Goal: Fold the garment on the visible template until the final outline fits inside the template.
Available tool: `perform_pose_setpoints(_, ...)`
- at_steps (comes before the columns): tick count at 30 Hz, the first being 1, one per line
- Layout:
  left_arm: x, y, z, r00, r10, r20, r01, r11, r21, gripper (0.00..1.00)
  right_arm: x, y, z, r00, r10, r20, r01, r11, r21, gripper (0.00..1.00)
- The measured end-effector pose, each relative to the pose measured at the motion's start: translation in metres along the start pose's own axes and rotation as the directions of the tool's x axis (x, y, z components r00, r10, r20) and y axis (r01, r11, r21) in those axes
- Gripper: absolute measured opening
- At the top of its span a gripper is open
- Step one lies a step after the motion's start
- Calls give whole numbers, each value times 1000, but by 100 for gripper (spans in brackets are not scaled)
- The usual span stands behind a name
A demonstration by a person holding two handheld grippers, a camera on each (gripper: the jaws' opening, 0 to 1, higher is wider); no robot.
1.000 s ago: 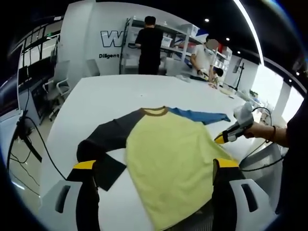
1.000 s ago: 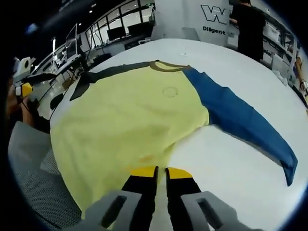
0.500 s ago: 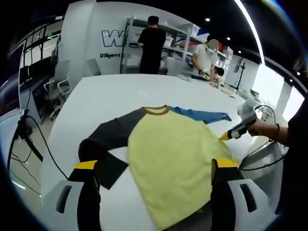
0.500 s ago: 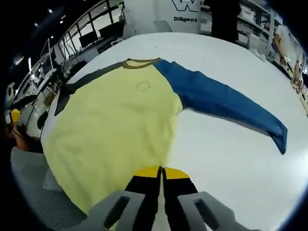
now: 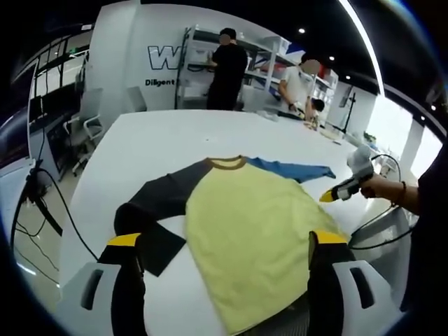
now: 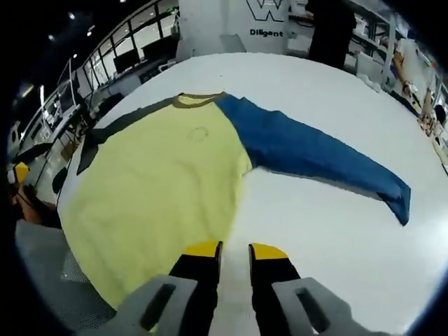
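Over the shirt (image 6: 150,203) hem | right gripper (image 6: 227,252) now parted, was together | left gripper (image 5: 224,239) wide apart, unchanged

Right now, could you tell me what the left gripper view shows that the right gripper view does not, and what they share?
Left gripper view: the right gripper held in a hand past the shirt's far edge, the dark sleeve doubled back on itself, and two people at shelves.

Right gripper view: the blue sleeve laid out at full length on the table, and a faint round mark on the shirt's chest.

Both: the yellow shirt flat on the white table, its brown collar, and each view's own jaws apart, holding nothing.
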State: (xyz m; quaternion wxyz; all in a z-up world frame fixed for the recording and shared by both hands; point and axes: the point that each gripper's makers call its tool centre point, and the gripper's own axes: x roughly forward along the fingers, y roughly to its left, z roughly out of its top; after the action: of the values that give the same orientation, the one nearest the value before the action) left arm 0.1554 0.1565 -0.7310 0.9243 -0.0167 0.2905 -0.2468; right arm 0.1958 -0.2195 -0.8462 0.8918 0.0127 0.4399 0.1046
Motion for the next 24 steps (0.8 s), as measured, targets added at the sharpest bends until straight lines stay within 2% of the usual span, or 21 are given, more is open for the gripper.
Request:
perform_pose_setpoints(1,0,0,0,1000,0,-2,0,1000,0,94,-1,-4,1,1000,-3,1,3,1000,13,21)
perform_pose_setpoints(2,0,0,-1,1000,1,-4,-1,1000,2,94,-3,-16,6,1000,-17,23,16,999,51,28)
perform_pose_setpoints(4,0,1,-2,1000,3,-7,-3,1000,2,94,-6,-34,14,998,-39,58,33,994,102,35)
perform_pose_setpoints(9,0,3,-3,1000,7,-10,-7,1000,0,95,-16,-79,26,987,-112,114,92,982,165,38)
perform_pose_setpoints(13,0,4,-3,1000,6,-14,-6,1000,0,96,-19,-102,27,981,-156,115,131,972,194,43)
perform_pose_setpoints(14,1,4,-3,1000,8,-13,-8,1000,0,96,-21,-115,29,972,-191,134,157,961,229,43)
perform_pose_setpoints(15,1,4,-3,1000,9,-15,-9,1000,-1,96,-22,-117,28,972,-194,130,160,959,235,43)
perform_pose_setpoints(16,1,4,-2,1000,8,-13,-8,1000,-2,96,-24,-135,25,964,-235,122,195,943,271,43)
perform_pose_setpoints(17,1,4,-2,1000,8,-13,-8,1000,-2,96,-24,-139,24,963,-242,118,201,938,282,42)
perform_pose_setpoints(20,1,5,-2,1000,9,-13,-9,1000,-5,96,-27,-170,15,947,-308,89,263,904,337,40)
perform_pose_setpoints(22,0,5,-2,1000,10,-12,-10,1000,-5,96,-27,-183,11,941,-329,79,281,889,361,38)
perform_pose_setpoints(23,0,5,-2,1000,10,-14,-10,1000,-7,96,-27,-185,11,941,-330,79,281,889,362,36)
perform_pose_setpoints(24,0,5,-2,1000,11,-14,-11,1000,-8,96,-27,-192,9,935,-347,74,294,875,385,36)
